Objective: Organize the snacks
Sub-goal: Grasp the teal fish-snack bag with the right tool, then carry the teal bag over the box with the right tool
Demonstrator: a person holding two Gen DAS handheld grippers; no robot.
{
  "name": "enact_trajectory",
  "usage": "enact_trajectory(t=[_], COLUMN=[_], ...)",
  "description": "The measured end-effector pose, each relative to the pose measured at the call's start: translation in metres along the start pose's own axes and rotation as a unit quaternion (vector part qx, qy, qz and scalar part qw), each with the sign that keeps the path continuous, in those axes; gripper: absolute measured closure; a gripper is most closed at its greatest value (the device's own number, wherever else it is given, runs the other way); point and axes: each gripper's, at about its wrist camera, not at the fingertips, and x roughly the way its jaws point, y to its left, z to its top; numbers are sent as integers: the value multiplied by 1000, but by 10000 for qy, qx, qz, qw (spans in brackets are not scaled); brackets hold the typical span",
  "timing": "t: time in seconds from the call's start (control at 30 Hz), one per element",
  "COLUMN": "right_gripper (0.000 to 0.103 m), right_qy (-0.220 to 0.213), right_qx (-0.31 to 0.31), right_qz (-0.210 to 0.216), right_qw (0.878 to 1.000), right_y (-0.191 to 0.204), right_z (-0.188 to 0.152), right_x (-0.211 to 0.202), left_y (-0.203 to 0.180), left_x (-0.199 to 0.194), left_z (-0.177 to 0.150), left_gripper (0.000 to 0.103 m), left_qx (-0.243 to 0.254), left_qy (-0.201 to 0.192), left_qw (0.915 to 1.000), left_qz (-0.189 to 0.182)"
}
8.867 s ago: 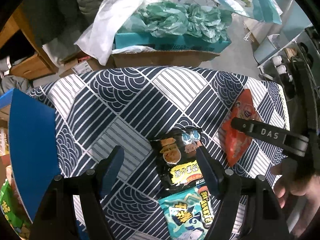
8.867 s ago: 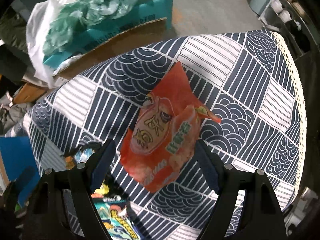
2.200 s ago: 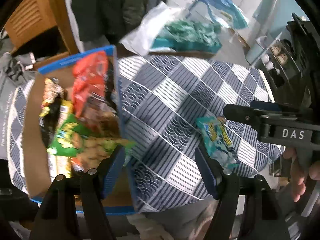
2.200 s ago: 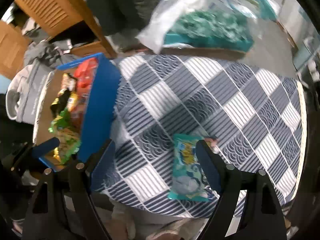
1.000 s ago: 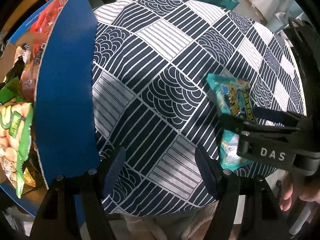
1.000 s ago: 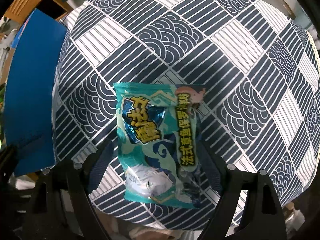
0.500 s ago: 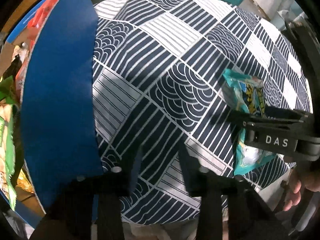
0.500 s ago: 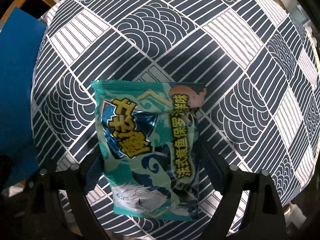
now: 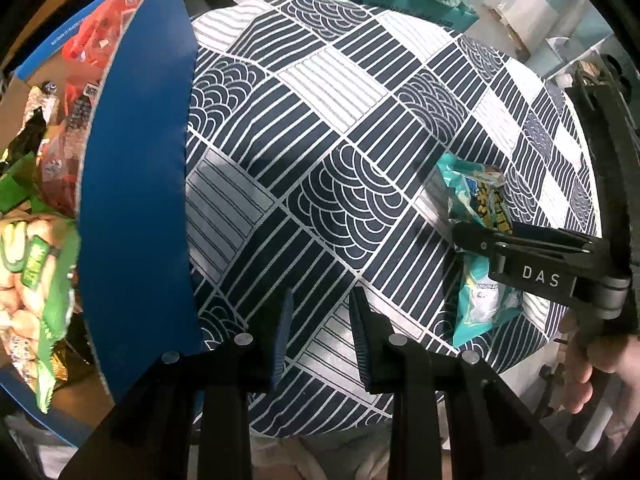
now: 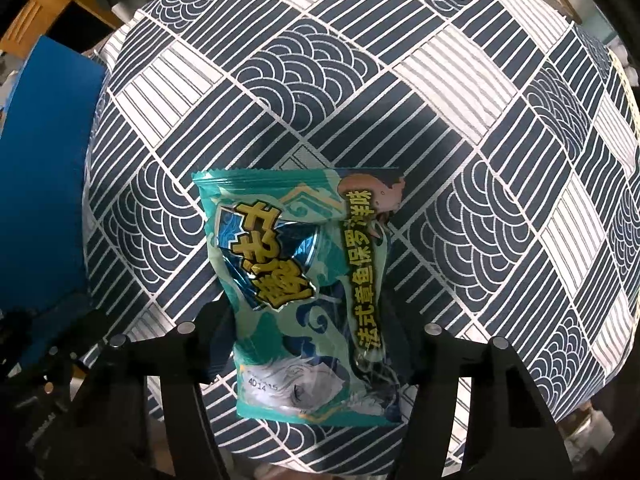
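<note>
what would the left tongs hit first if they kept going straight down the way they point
Probably the patterned tablecloth, near the table's front edge. Nothing lies between the shut left tongs and the cloth; the gap is hard to judge.

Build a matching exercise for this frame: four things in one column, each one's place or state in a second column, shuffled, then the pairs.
Things:
1. teal snack packet
2. left gripper
3. blue box
4. green snack bag

Places or states:
A. shut, nothing between its fingers
B. inside the box, with other snacks
C. between the right gripper's fingers, on the patterned tablecloth
D. at the table's edge, holding the sorted snacks

Pairs: 1-C, 2-A, 3-D, 4-B
</note>
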Motion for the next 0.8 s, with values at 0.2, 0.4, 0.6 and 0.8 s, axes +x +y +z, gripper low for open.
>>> enact_trajectory(t=[0.2,0.4,0.6,0.8], right_gripper=[40,40,40,40], right_qy=[-224,-514,-985,-1322], right_qx=[-42,-158,-328,-547], right_qz=[136,291,376,494], right_qw=[9996,9981,9939,9885], right_y=[-11,-3,27,58], right_z=[-1,-3,2,6], right_x=[-27,-65,-110,-136], left_y=[1,2,8,21], left_x=[-14,-37,-67,-92], left_z=[-2,-3,1,8], left_gripper=[74,74,74,74], left_qx=[32,170,183,76], left_qy=[-130,-399,-854,-1168], left_qw=[9998,9990,9962,9930], left_qz=[-111,-115,-47,-178])
